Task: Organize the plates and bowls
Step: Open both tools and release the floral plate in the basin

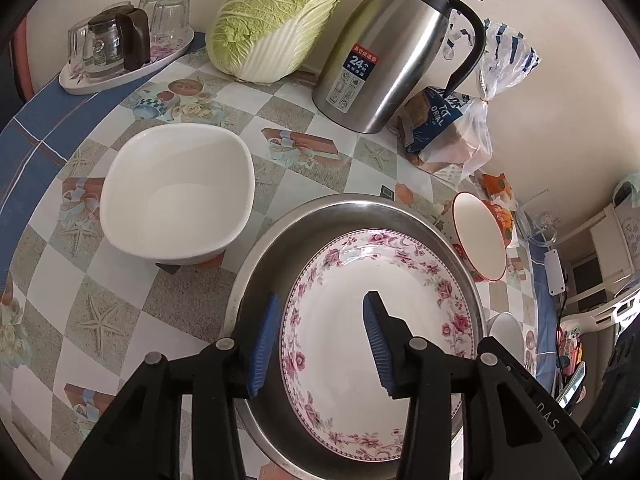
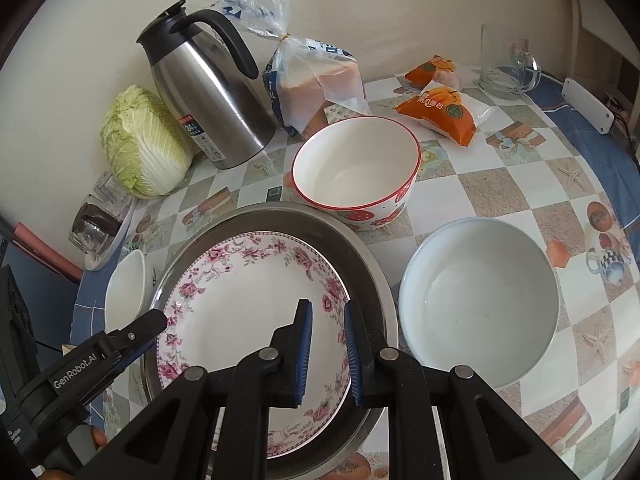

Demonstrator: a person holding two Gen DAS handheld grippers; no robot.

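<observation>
Left claw (image 1: 320,344): open, its blue pads either side of the floral plate's left rim – one pad outside the rim, one over the plate's white middle
Right claw (image 2: 328,356): jaws narrowly parted over the plate's right rim; whether they pinch it I cannot tell
Floral plate (image 2: 244,300): lies inside the steel basin (image 2: 360,248), pink roses round its rim
Square white bowl (image 1: 176,196): on the surface (image 1: 280,152), left of the basin, apart from it
Red-rimmed bowl (image 2: 356,168): just behind the basin, strawberry pattern outside
Pale round bowl (image 2: 480,300): right of the basin, just beside it
Behind – steel thermos jug (image 1: 396,48), napa cabbage (image 1: 276,20), bagged bread (image 2: 316,80)
</observation>
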